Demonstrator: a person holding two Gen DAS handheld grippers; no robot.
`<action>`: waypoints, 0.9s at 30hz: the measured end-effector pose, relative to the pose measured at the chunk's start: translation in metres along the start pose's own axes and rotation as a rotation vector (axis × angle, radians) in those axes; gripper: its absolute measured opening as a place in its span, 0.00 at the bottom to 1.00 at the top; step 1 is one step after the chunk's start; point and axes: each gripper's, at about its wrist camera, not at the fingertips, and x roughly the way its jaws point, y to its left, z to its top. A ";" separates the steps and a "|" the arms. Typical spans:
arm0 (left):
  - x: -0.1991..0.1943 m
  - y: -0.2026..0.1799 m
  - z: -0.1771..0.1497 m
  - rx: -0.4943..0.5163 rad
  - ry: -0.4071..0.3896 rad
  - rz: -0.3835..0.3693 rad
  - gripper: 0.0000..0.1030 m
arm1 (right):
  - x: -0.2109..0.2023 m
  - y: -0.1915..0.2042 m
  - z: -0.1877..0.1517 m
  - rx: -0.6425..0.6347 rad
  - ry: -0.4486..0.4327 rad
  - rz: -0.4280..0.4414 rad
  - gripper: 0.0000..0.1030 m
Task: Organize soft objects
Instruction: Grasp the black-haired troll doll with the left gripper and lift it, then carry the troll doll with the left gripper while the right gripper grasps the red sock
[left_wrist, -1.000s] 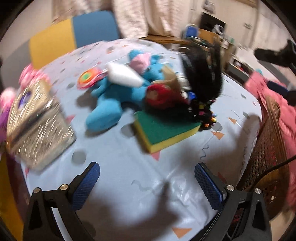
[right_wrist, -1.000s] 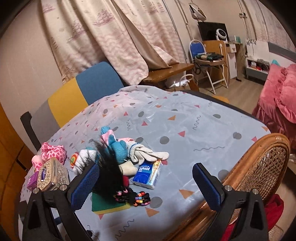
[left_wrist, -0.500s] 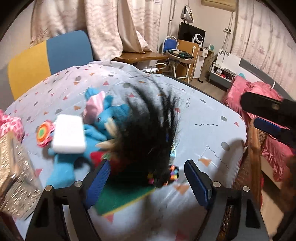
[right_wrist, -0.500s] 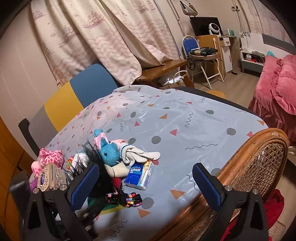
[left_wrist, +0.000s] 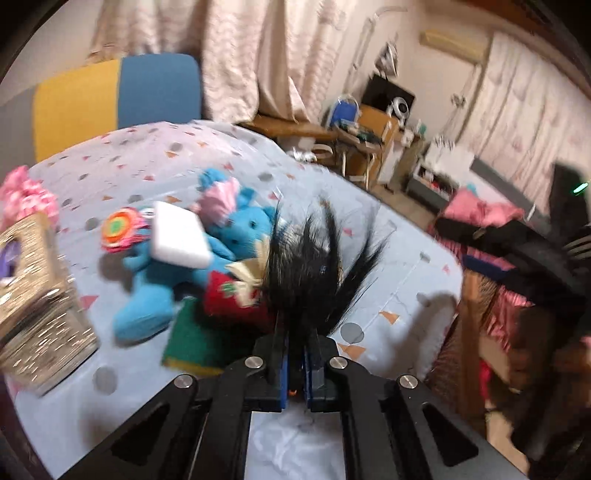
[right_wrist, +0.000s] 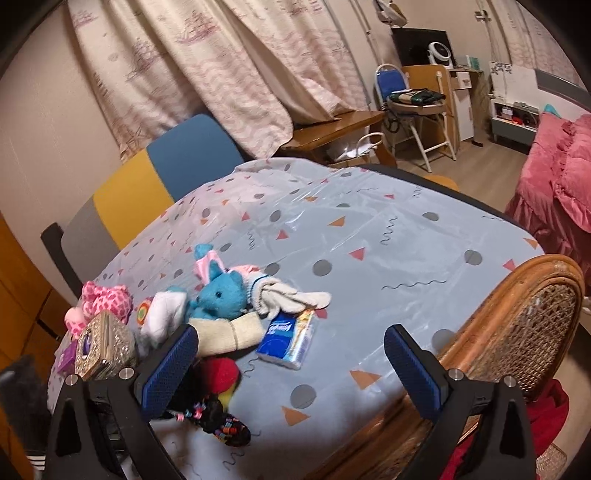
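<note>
My left gripper (left_wrist: 295, 373) is shut on a black hairy wig-like piece (left_wrist: 314, 266), whose strands stand up right before the camera. Behind it lie a blue plush toy (left_wrist: 236, 236), a white sponge block (left_wrist: 181, 236), a red soft toy (left_wrist: 232, 299) and a green-and-yellow sponge (left_wrist: 192, 343). In the right wrist view the blue plush (right_wrist: 221, 295), a white glove (right_wrist: 291, 295), a tissue pack (right_wrist: 288, 339) and the black piece with coloured beads (right_wrist: 218, 421) lie on the table. My right gripper (right_wrist: 291, 373) is open and empty above the table's near edge.
A glittery box (right_wrist: 105, 347) and a pink plush (right_wrist: 105, 302) sit at the left. A rattan chair back (right_wrist: 517, 332) stands at the table's right edge. A blue-and-yellow chair (right_wrist: 166, 177) stands behind the patterned tablecloth (right_wrist: 369, 229).
My left gripper has moved in over the pile and closed on the black hairy piece. My right gripper stayed open and shifted only slightly.
</note>
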 end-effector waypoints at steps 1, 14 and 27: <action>-0.012 0.006 -0.002 -0.018 -0.015 0.005 0.04 | 0.003 0.003 -0.001 -0.005 0.013 0.008 1.00; -0.049 0.052 -0.066 -0.193 0.038 0.070 0.23 | 0.019 0.030 -0.020 0.008 0.173 0.082 1.00; 0.003 0.015 -0.060 0.159 0.181 0.068 0.54 | 0.015 0.035 -0.026 -0.009 0.189 0.096 1.00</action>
